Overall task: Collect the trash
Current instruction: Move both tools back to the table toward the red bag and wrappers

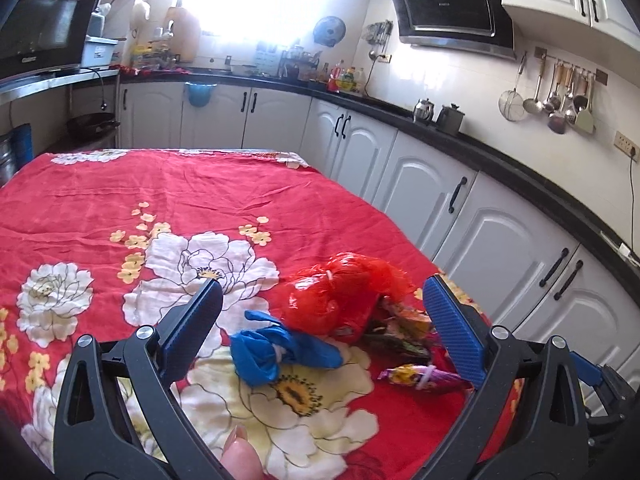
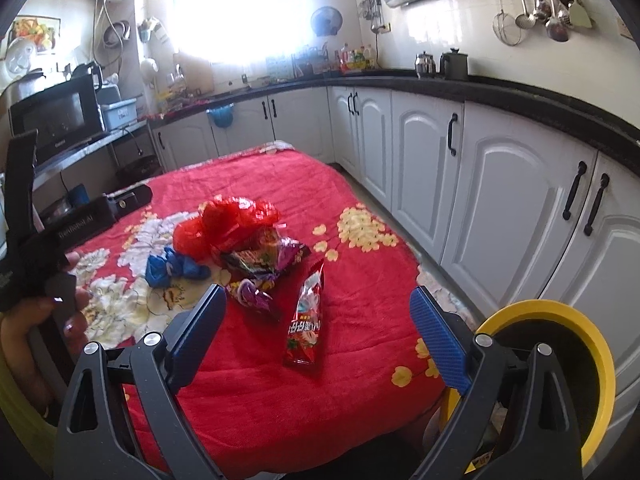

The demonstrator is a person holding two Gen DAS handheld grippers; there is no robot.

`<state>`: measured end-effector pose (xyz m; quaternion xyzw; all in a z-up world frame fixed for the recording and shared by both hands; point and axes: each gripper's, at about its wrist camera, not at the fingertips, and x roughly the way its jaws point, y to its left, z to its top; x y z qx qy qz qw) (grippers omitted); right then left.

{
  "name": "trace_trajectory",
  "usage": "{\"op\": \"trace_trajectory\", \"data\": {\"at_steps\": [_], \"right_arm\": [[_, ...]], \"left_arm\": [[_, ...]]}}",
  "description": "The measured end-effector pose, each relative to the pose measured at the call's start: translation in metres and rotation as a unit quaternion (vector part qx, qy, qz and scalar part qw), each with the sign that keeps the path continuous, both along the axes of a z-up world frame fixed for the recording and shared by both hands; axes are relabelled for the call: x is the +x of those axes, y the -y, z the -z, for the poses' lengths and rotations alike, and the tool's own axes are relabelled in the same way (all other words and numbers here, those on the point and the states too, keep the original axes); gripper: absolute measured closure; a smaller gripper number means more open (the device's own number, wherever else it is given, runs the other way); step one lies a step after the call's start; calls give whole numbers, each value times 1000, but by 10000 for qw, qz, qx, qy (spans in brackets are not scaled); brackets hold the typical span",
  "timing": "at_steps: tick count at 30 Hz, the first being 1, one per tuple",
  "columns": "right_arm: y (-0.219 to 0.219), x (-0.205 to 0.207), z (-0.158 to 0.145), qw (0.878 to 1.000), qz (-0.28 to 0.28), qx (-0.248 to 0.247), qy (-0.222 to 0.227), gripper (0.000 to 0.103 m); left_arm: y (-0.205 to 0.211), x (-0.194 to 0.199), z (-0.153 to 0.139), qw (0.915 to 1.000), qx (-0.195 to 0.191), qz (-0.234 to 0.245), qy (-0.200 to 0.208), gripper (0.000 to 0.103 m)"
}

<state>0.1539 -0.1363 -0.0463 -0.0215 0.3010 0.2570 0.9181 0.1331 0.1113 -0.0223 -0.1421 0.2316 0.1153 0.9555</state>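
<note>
Trash lies in a pile on the red flowered tablecloth (image 1: pixel 100 200) (image 2: pixel 352 272). A crumpled red plastic bag (image 1: pixel 340 296) (image 2: pixel 224 224) sits beside a knotted blue bag (image 1: pixel 276 352) (image 2: pixel 172 268), dark snack wrappers (image 1: pixel 400 332) (image 2: pixel 264 256) and a purple wrapper (image 1: pixel 424 376) (image 2: pixel 256 296). A red snack packet (image 2: pixel 306 324) lies apart, nearest me. My left gripper (image 1: pixel 324 296) is open, hovering over the blue and red bags. My right gripper (image 2: pixel 320 304) is open above the red packet. A yellow bin (image 2: pixel 560 380) with a dark liner stands at the table's right corner.
White cabinets (image 2: pixel 500 200) under a black counter run along the right, close to the table edge. A microwave (image 1: pixel 40 32) sits on a shelf at the left. A hand (image 2: pixel 44 320) holds the left gripper's black body at the left of the right wrist view.
</note>
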Motion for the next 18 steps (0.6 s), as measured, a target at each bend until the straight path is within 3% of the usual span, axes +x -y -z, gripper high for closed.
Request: {"op": "trace_trajectory", "data": {"at_steps": [3,6,18], "right_arm": [[-7,8,14,9998,-27,-95,-177,13],[-12,16,26,9992,-51,-163,-361,17],[-30,34,57,9956,-189,-334,-858,36]], "left_arm": [[-8,10,6,9999,12,15,-168,12],[-17,20,14,9993,-47,4,-365,24],[-30,57,39,9940,-350,404,-958,36]]}}
